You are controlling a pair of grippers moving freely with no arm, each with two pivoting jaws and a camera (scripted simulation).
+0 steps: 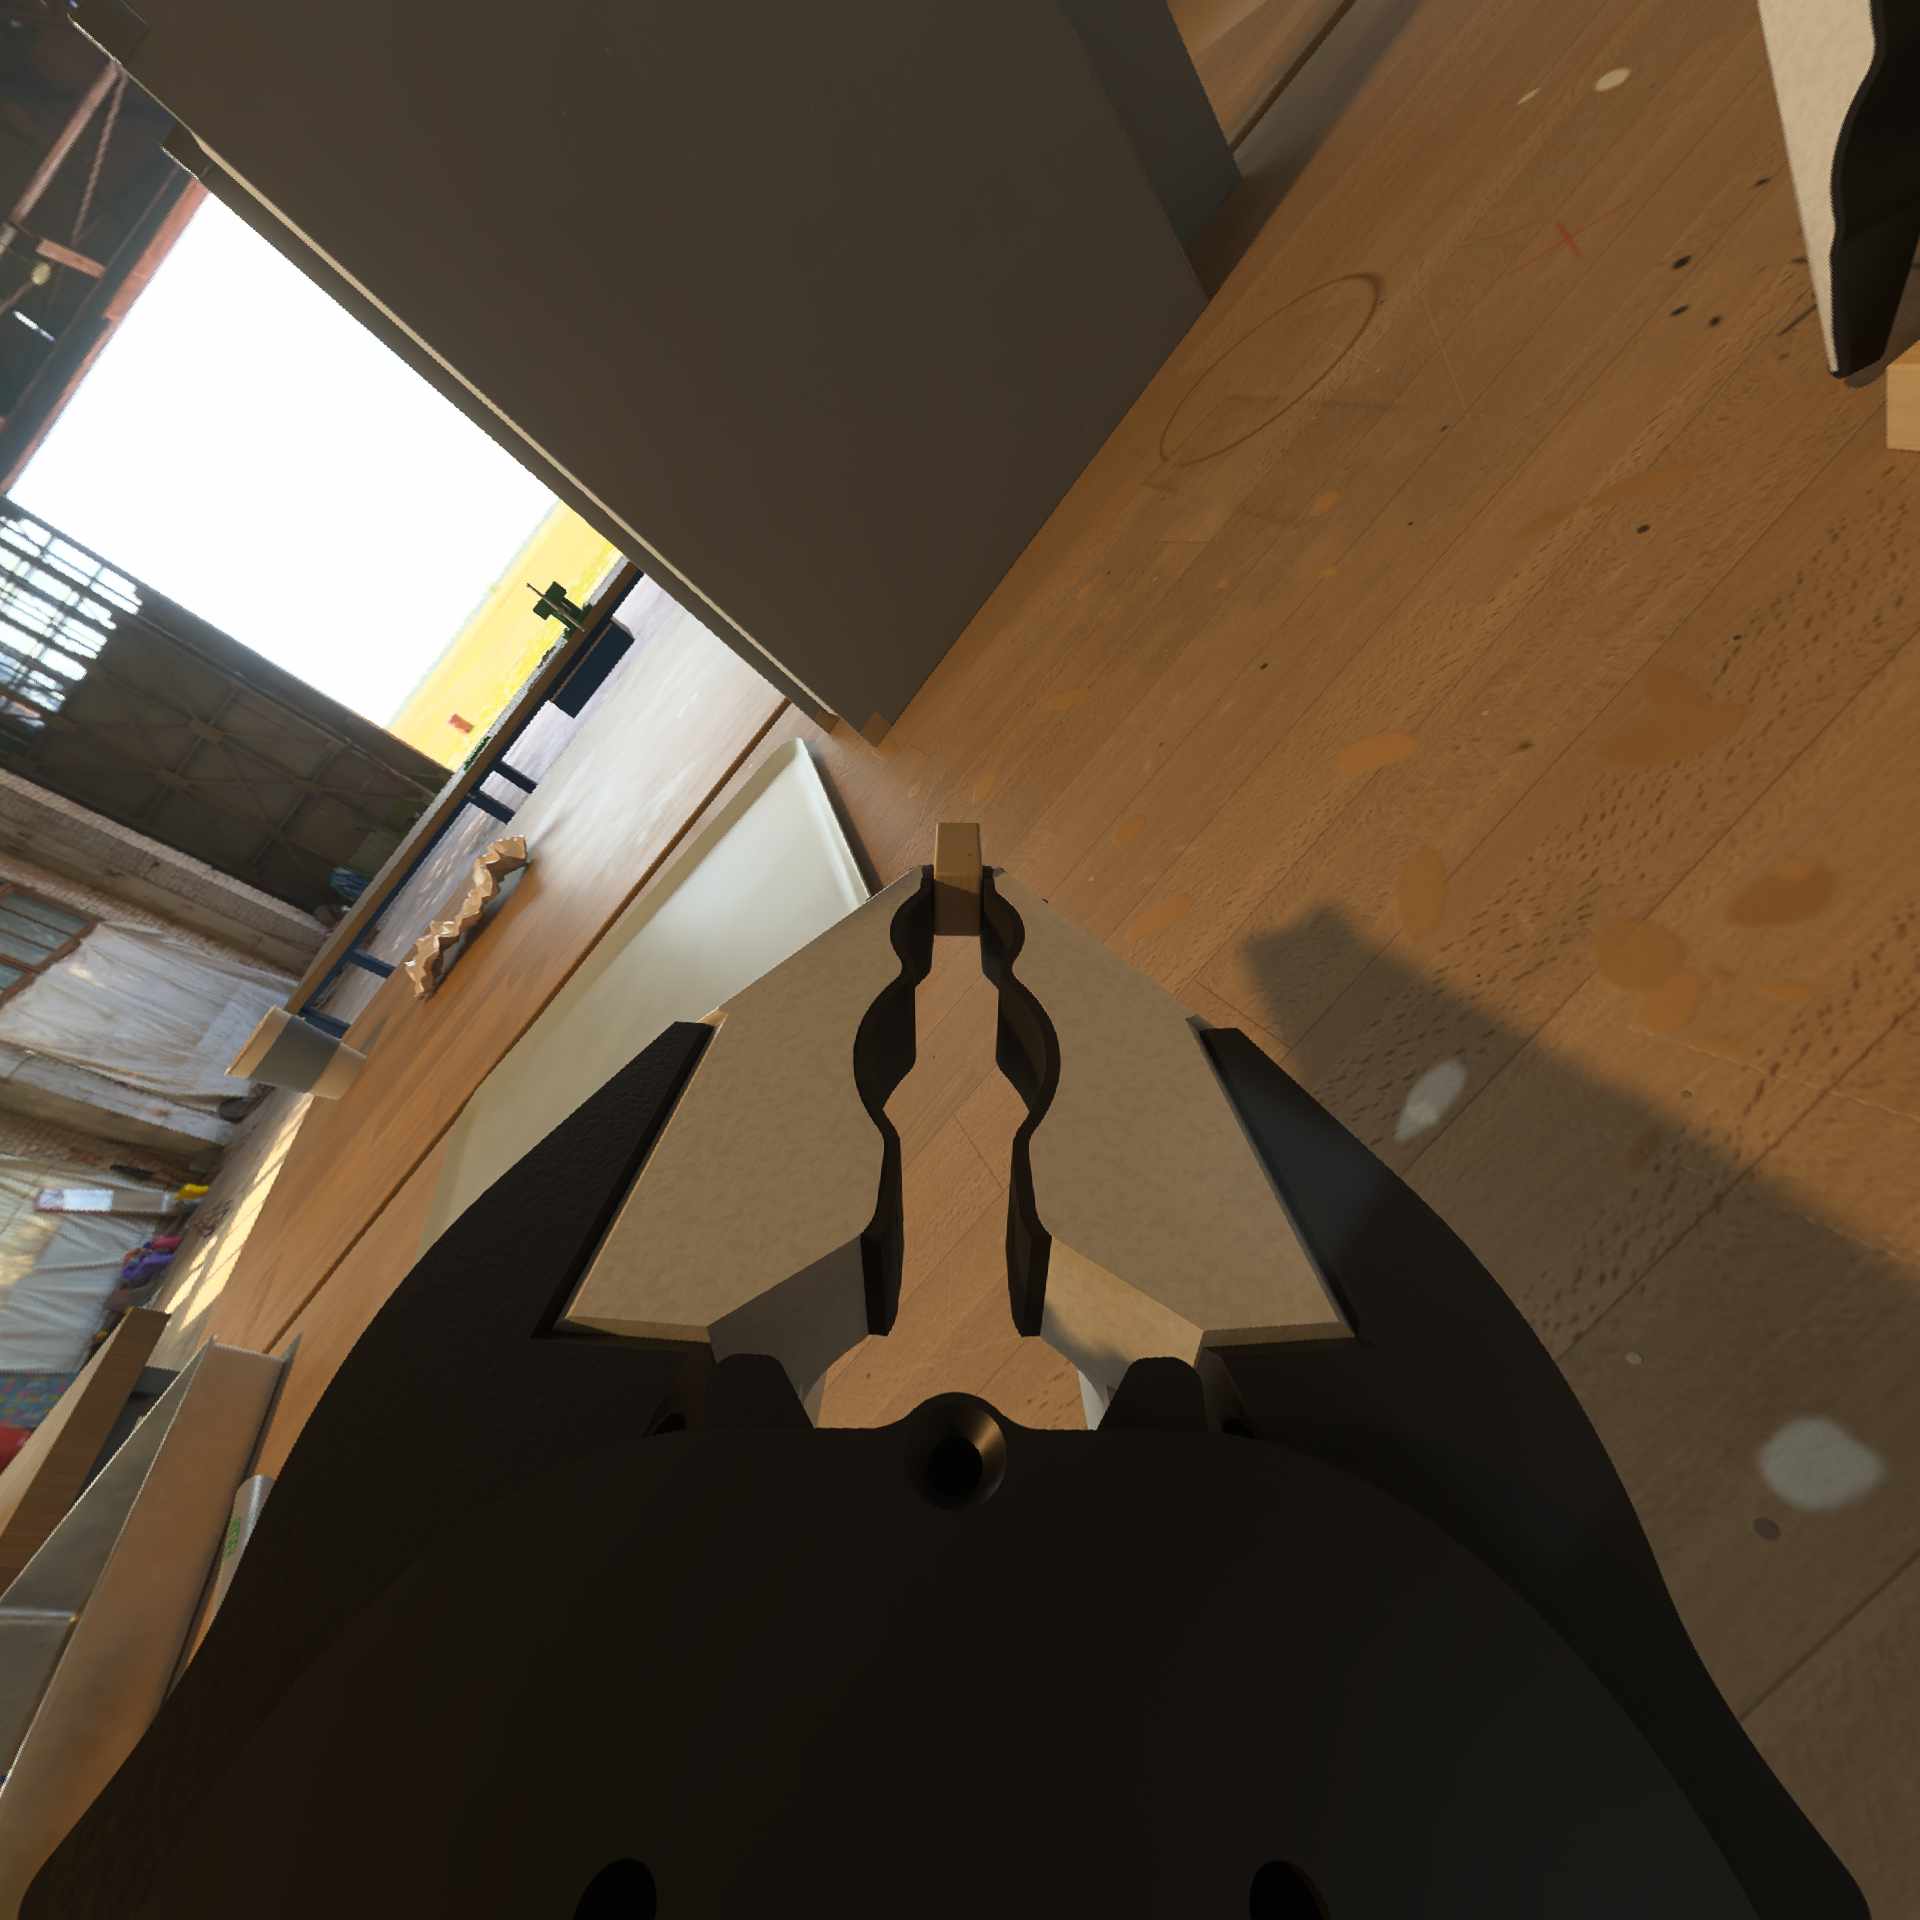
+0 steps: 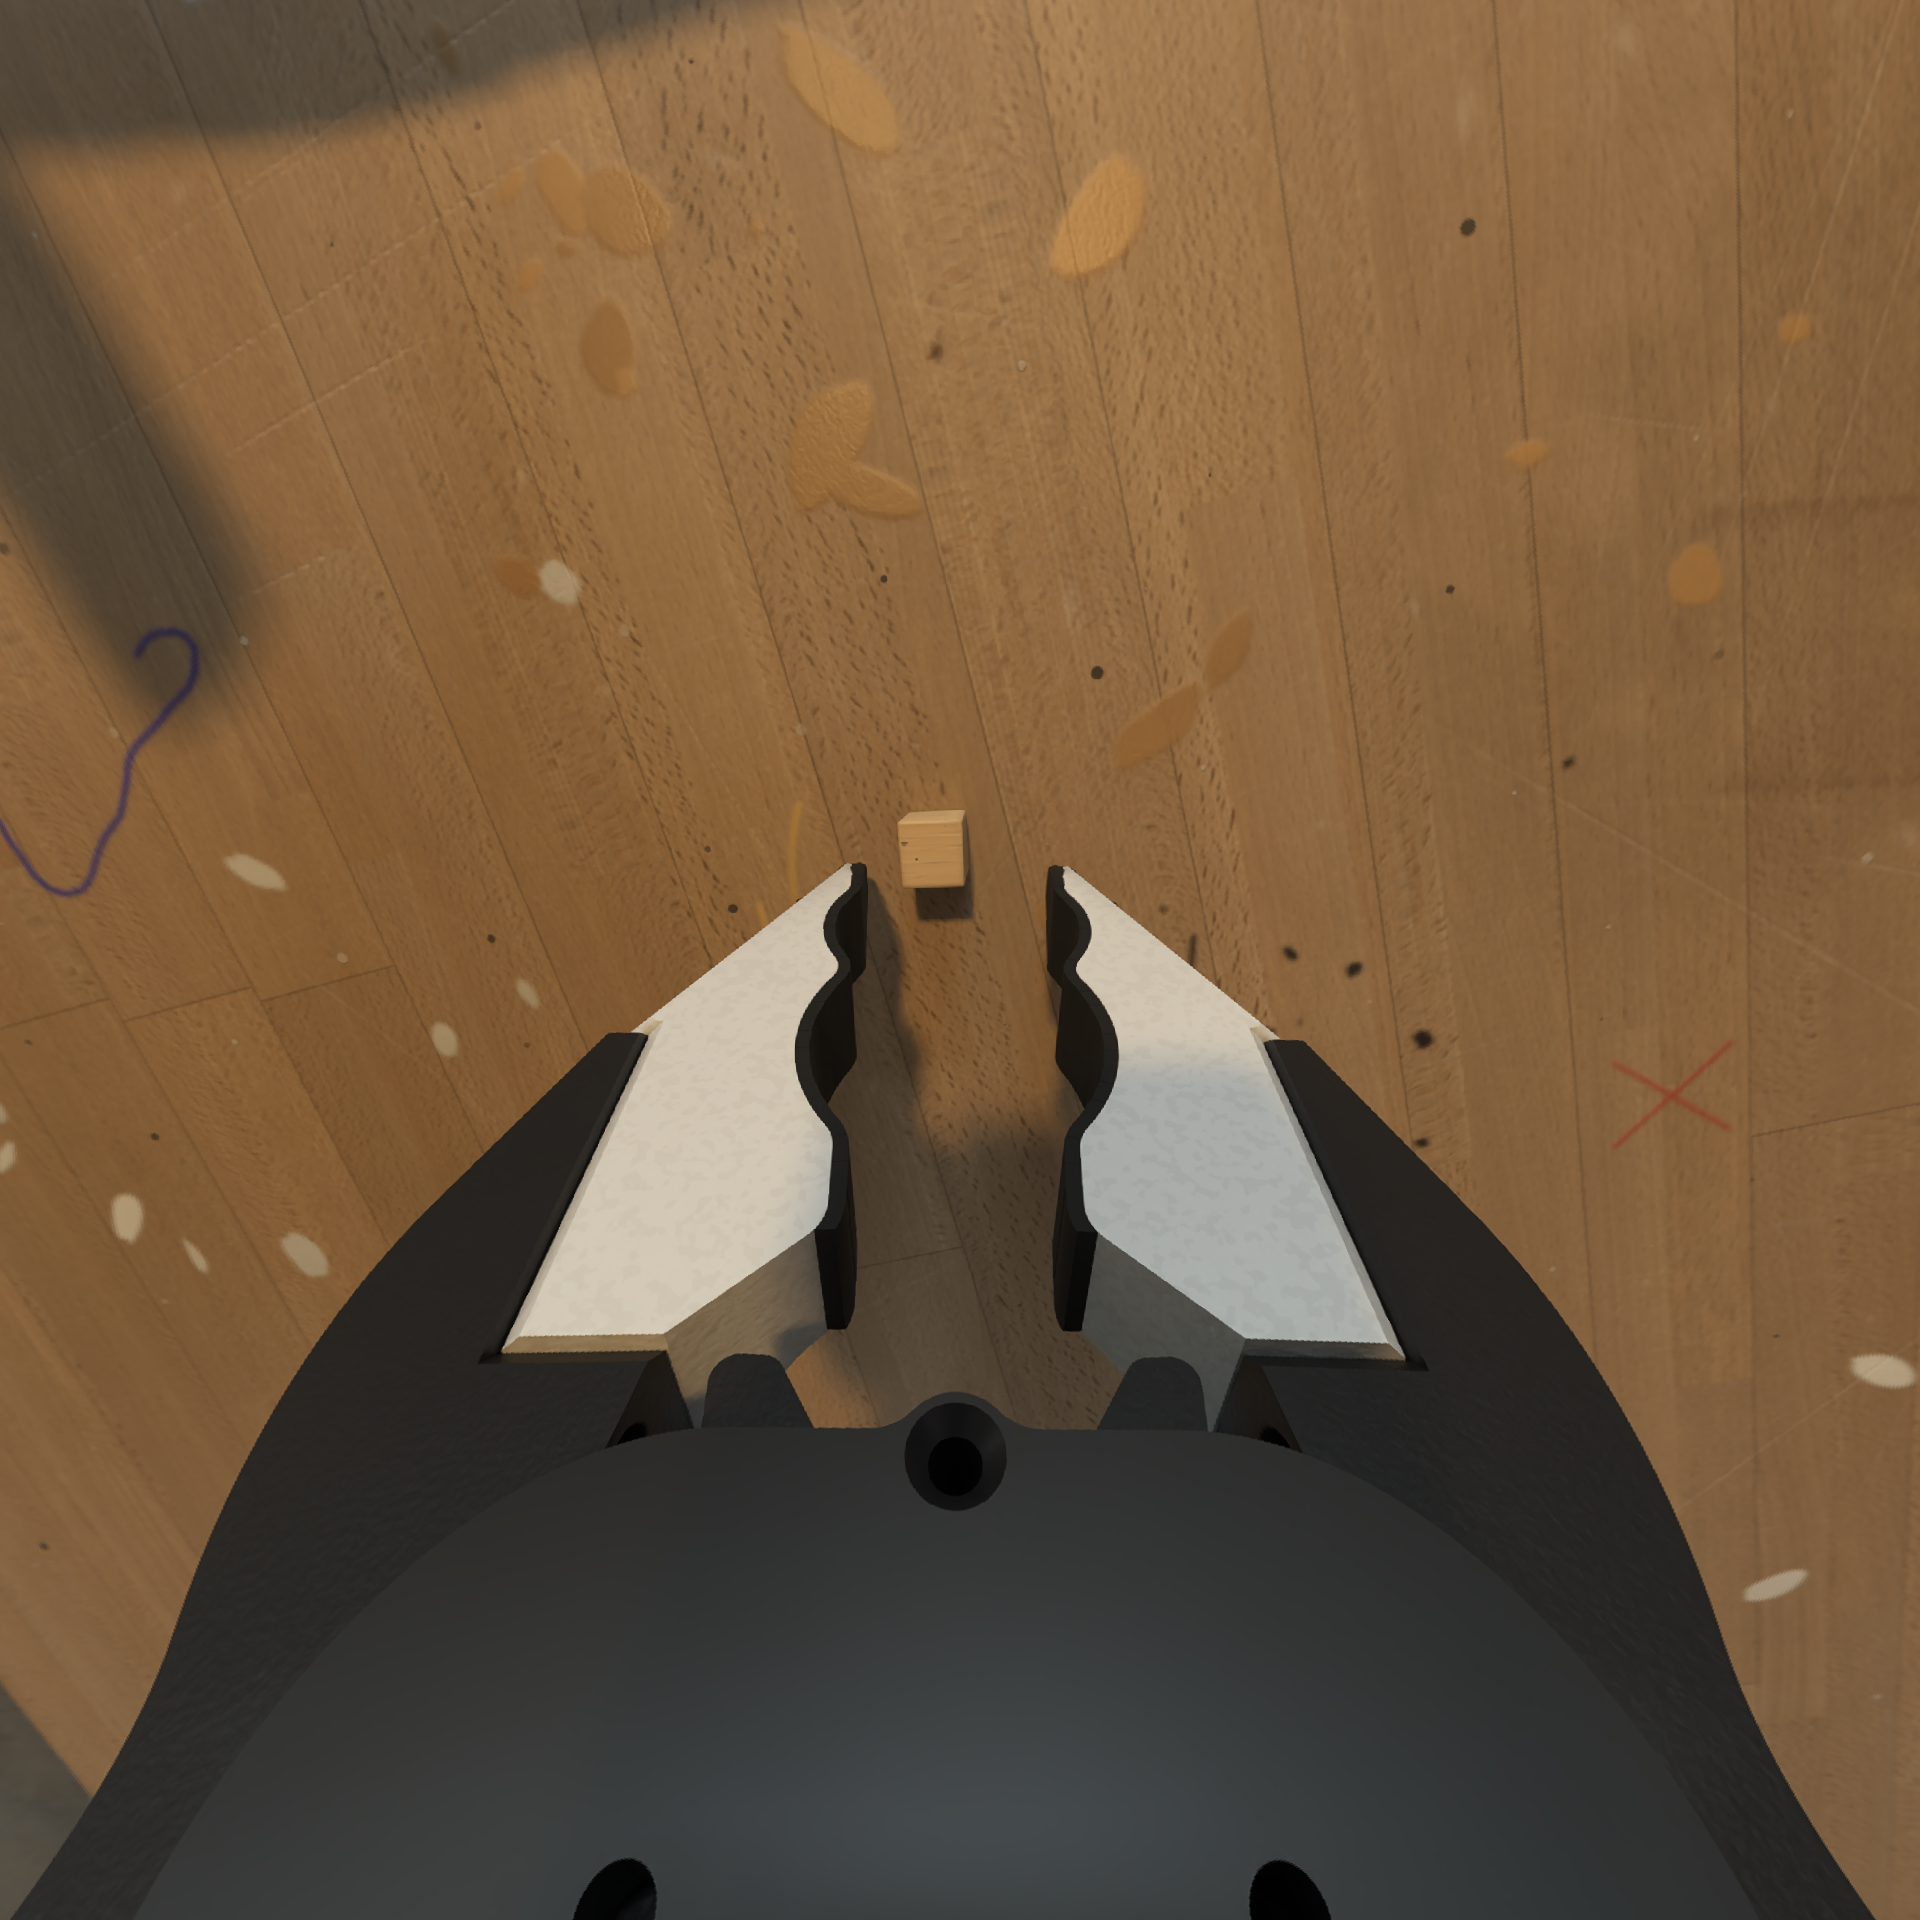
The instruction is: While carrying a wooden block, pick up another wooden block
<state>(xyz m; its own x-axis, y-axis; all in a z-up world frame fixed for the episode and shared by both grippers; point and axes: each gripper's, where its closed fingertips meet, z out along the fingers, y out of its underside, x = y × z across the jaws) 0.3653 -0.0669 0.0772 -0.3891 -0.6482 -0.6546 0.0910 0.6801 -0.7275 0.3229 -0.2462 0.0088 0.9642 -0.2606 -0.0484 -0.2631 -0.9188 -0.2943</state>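
L tongs (image 1: 958,878): block (image 1: 957,878) lengthwise, tip outward.

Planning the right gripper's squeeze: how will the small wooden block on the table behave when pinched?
The wooden block looks solid and stiff, so probably no give. Its flat faces suit the right gripper, and it shouldn't roll. Being small, it's likely light and may skid on the smooth table.

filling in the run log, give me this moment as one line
left claw shut on carried block | right claw open above second block on table | pickup pending
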